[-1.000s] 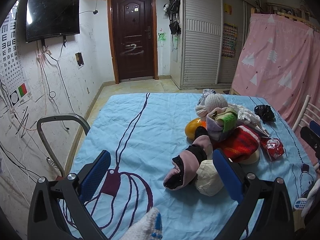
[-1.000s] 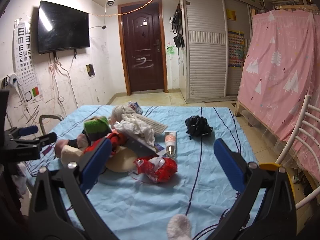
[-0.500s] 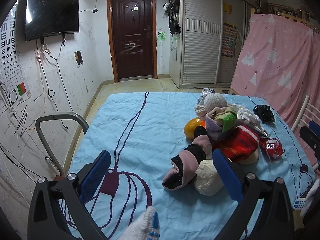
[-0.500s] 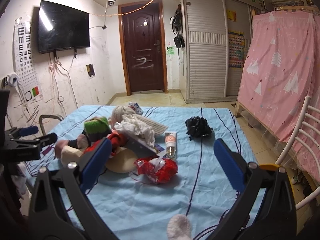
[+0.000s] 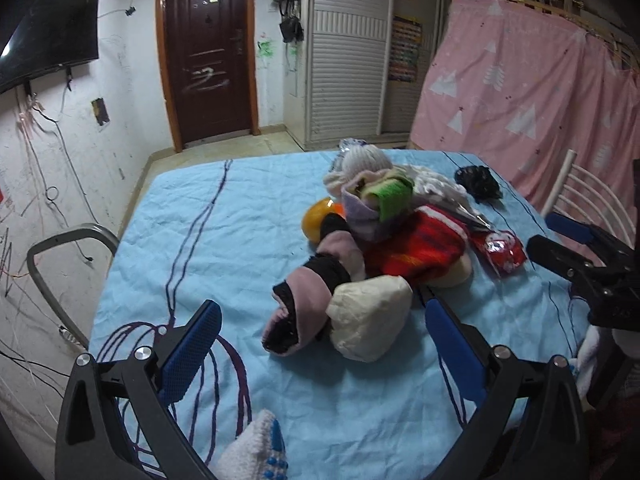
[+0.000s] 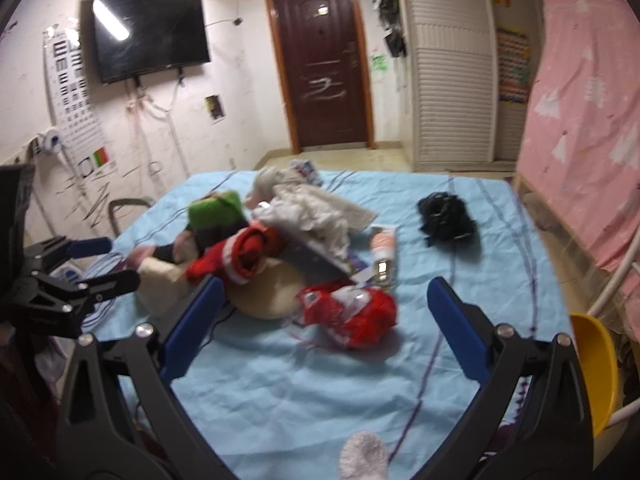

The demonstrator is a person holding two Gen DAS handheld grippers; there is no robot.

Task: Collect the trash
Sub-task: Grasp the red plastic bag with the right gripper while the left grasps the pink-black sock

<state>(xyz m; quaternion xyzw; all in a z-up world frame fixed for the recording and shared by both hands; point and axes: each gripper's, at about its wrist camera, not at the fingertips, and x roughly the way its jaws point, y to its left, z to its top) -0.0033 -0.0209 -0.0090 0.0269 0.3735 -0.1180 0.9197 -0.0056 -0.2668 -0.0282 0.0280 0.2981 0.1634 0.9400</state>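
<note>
Both grippers' fingers (image 5: pixel 192 344) apart above red wrapper (image 6: pixel 352 314).

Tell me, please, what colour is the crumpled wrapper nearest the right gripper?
The crumpled wrapper is red with white patches, best seen in the right wrist view.

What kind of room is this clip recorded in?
Most likely a lived-in bedroom or small apartment room: a wall-mounted TV, a louvred wardrobe beside the dark entry door, and a blue bedsheet covering the work surface.

Left tongs (image 5: pixel 320 344), right tongs (image 6: pixel 326 312): agape, empty.
</note>
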